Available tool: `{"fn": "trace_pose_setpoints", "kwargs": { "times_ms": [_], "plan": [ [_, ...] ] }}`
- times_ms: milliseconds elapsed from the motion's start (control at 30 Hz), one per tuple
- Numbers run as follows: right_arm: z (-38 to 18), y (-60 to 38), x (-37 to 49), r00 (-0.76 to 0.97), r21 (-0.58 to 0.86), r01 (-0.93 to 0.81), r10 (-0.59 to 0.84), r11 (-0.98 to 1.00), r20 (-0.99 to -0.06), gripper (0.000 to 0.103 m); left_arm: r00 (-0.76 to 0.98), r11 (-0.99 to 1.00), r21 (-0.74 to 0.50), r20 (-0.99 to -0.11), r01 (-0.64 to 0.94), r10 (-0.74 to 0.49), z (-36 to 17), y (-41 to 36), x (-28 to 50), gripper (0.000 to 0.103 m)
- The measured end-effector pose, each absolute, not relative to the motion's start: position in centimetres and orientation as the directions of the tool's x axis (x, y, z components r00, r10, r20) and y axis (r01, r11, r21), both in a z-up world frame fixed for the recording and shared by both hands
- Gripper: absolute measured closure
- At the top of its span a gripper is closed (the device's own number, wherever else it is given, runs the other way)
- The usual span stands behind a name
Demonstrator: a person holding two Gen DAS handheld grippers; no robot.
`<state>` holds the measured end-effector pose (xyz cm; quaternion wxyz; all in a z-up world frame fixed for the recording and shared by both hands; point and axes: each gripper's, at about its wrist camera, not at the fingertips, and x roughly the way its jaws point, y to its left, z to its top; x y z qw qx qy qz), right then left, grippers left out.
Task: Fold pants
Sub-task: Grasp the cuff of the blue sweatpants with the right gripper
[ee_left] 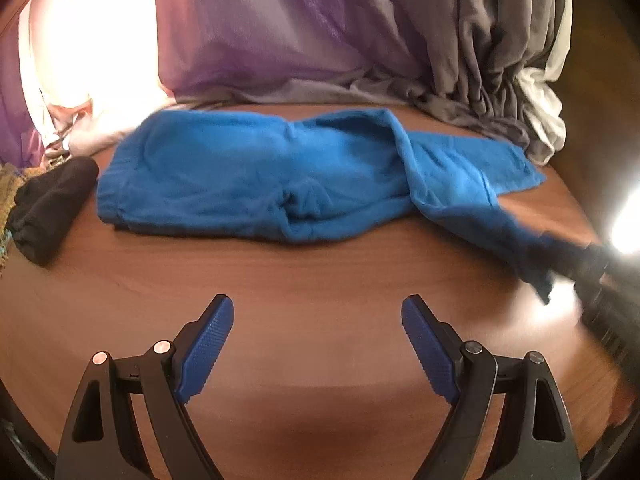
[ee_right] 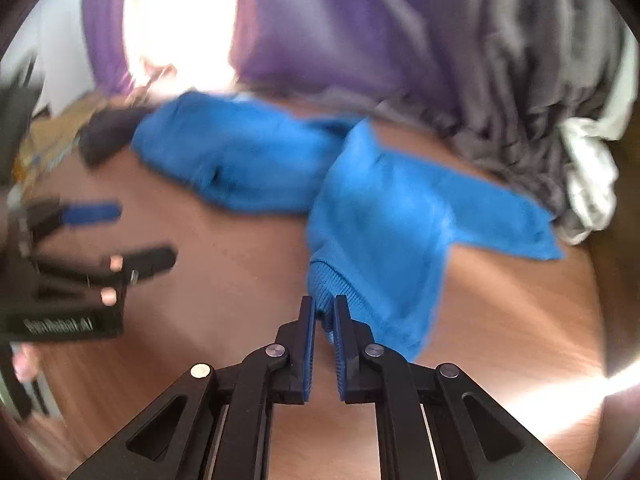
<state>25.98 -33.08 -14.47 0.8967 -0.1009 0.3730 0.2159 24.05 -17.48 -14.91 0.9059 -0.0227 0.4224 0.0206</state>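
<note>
right tongs [ee_right: 323, 312] clamp pants [ee_right: 384, 232] cuff | left tongs [ee_left: 318, 312] wide over table [ee_left: 312, 264]

A brown wooden bench [ee_left: 320, 280] carries blue pants [ee_left: 256, 184] lying across its middle. Left of the pants lies a black rolled cloth [ee_left: 48, 204]. Behind the pants, grey bunched fabric [ee_left: 472, 92] rests on the bench.

You see a wooden desk [ee_left: 304, 280], a black rolled cloth [ee_left: 48, 212] at its left edge, purple curtain [ee_left: 260, 32] and bunched grey fabric [ee_left: 500, 48] behind.
</note>
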Motion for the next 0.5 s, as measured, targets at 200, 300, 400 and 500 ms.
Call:
{"fn": "trace_pose_setpoints", "kwargs": {
  "times_ms": [200, 300, 400, 500],
  "plan": [
    [-9.9, -37.4, 29.4, 0.712, 0.023, -0.353, 0.285, 0.935, -0.642, 0.094, 0.702, 0.999, 0.032, -0.711, -0.03, 0.044, -13.3, -18.1, 26.2, 0.017],
    [-8.3, -39.0, 31.4, 0.748, 0.013, -0.307, 0.25, 0.952, -0.615, 0.094, 0.718, 0.998, 0.06, -0.695, -0.004, 0.045, -12.8, -19.2, 27.5, 0.017],
    [-7.1, -40.5, 34.1, 0.777, 0.001, -0.26, 0.209, 0.966, -0.594, 0.094, 0.729, 0.998, 0.063, -0.684, 0.03, 0.021, -12.4, -20.5, 28.6, 0.017],
    [-6.3, -42.1, 36.9, 0.788, 0.005, -0.214, 0.176, 0.977, -0.589, 0.094, 0.736, 0.995, 0.077, -0.677, 0.058, 0.009, -12.1, -21.9, 29.7, 0.017]
  ]
}}
